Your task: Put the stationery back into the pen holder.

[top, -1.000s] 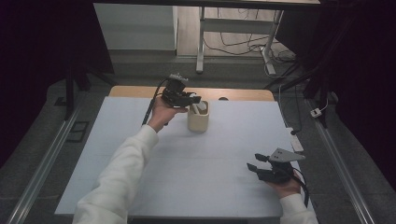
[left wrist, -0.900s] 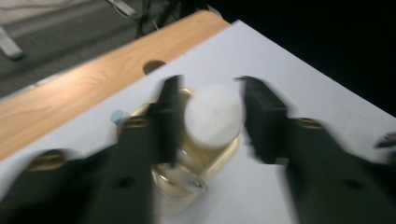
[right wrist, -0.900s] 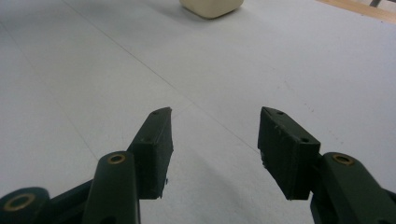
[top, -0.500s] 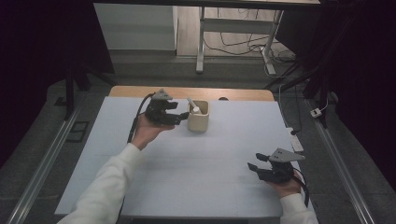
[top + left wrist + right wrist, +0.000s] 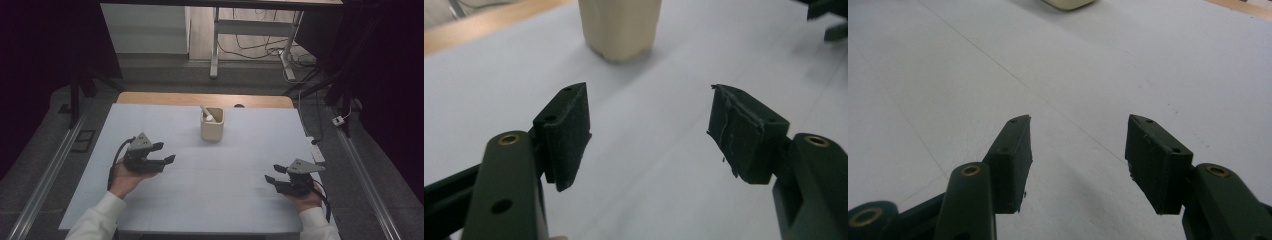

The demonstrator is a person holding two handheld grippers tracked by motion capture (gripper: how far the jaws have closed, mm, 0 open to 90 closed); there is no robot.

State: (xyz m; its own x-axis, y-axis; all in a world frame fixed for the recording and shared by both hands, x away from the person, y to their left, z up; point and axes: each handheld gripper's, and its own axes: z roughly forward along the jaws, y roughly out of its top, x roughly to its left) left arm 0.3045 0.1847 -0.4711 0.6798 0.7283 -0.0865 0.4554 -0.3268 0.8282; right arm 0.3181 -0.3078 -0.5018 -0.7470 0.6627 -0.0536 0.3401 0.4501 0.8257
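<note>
Two grippers are over the white table (image 5: 210, 170). The left gripper (image 5: 167, 154) has its fingers (image 5: 566, 132) wide apart with nothing between them; they have just been opening. The right gripper (image 5: 272, 179) is open too and holds nothing. Between them, farther back, a cream cup (image 5: 212, 125) stands upright with a white stick (image 5: 206, 113) inside.

White-covered table (image 5: 165, 125), cream cup (image 5: 212, 126) on it

Object count on the table
1 cup (image 5: 212, 125) holding 1 white stick (image 5: 206, 112); 2 grippers: left (image 5: 162, 153), right (image 5: 272, 173); 1 table (image 5: 165, 120).
</note>
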